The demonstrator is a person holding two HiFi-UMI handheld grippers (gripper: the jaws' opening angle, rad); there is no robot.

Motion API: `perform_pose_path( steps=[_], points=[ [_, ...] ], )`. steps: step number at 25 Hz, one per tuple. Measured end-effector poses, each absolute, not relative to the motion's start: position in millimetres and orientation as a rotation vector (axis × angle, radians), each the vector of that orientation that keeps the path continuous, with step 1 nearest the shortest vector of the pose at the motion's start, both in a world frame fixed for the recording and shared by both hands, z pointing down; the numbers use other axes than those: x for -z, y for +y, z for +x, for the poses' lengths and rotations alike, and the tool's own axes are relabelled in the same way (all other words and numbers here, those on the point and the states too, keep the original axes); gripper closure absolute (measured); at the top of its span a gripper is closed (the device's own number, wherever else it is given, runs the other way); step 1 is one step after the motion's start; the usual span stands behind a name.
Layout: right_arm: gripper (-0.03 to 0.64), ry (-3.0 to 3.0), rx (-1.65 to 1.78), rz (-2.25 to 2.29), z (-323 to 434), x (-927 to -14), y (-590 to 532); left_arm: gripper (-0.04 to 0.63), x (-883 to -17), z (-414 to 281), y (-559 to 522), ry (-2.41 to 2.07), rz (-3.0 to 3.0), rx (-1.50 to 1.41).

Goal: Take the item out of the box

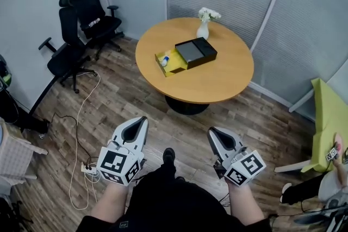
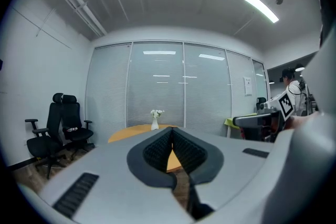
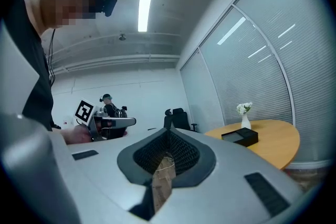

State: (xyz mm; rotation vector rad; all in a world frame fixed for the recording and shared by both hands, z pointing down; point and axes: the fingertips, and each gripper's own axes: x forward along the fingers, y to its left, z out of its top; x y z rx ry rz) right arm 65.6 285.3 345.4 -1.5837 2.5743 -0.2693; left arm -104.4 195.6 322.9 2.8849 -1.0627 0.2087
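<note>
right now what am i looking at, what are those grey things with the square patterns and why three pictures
A person holds a two-fingered tool in each hand; there is no robot arm. The left gripper and right gripper carry patterned cubes as part of them. The head view is from a camera on the person's head, looking down. The other two are from cameras on each gripper, looking along its fingers. Ahead stands a round table with a black box, a yellow thing beside it and a vase of flowers. Both grippers are shut and empty, short of the table.
</note>
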Motion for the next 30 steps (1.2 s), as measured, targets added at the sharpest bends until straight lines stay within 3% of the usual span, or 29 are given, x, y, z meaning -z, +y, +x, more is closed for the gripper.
perform_pose_path(
  steps=[12,30],
  points=[
    [0.578,2.564,0.35,-1.672,108,-369,177,0.586,-351,-70,75,-1.02,2.853,-0.172],
    [0.578,2.712,0.456,-1.583,89,-376,-38,0.586,-359,-83,-134,-1.072,2.774,-0.117]
  ],
)
